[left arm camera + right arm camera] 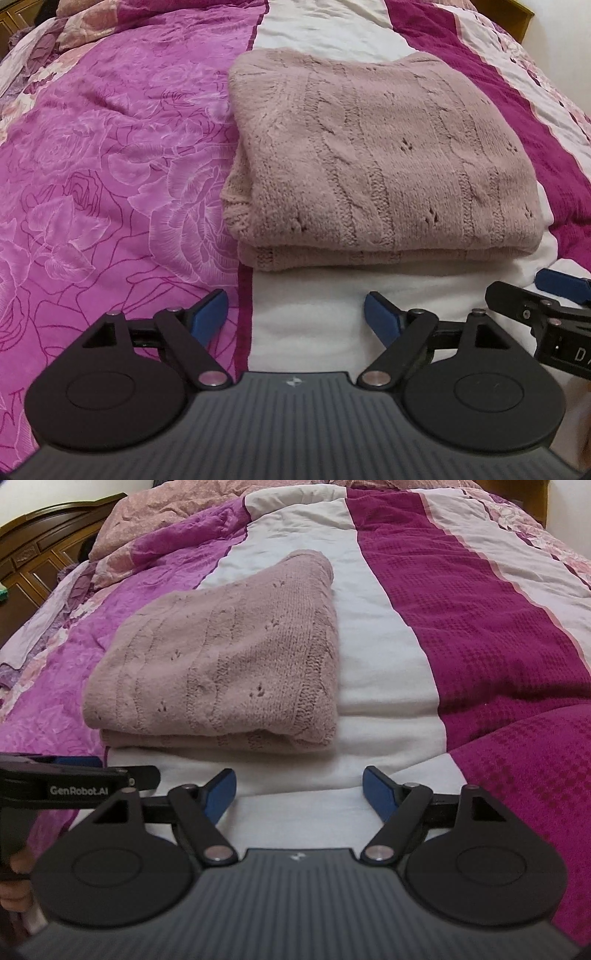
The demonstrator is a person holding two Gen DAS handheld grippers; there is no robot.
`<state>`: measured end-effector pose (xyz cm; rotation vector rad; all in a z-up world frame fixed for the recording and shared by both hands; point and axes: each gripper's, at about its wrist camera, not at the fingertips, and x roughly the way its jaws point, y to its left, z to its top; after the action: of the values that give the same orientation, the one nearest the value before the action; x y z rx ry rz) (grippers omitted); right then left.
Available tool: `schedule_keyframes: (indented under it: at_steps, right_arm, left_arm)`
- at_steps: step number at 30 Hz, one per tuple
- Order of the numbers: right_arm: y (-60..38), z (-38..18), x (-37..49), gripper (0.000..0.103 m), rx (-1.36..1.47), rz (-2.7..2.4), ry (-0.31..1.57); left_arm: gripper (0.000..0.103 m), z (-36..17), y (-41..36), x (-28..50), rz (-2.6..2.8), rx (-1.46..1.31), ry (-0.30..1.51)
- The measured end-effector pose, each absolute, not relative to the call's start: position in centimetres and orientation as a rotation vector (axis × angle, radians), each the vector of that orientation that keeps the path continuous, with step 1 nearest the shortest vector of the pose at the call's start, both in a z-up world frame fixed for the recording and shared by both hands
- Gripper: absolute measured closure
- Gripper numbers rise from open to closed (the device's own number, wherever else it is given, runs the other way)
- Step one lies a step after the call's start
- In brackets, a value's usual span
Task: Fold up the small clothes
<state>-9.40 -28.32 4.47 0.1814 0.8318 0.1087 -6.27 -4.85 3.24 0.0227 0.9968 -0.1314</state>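
Soft, even indoor light — slight blur, fisheye-bent edges.

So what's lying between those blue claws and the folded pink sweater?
Nothing but bare white bedspread. Both views show it between the sweater and each open gripper, left and right.

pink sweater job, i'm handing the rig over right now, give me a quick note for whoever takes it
Left gripper: open, empty, just short of the sweater's near edge.
Right gripper: open, empty, beside the left one.
Pink knit sweater: folded into a layered rectangle on the white stripe of the bedspread, touched by neither gripper.
Done: this fold looks finished.
Left: no other garment in view; maybe square the edges.
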Motion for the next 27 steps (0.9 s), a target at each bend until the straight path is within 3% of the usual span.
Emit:
schedule_keyframes:
  at_steps: [27]
  right_arm:
    - [-28.30, 4.43, -9.41, 0.026, 0.180, 0.108, 0.833]
  left_arm:
    - [0.016, 2.87, -4.99, -6.32, -0.132, 0.028, 0.995]
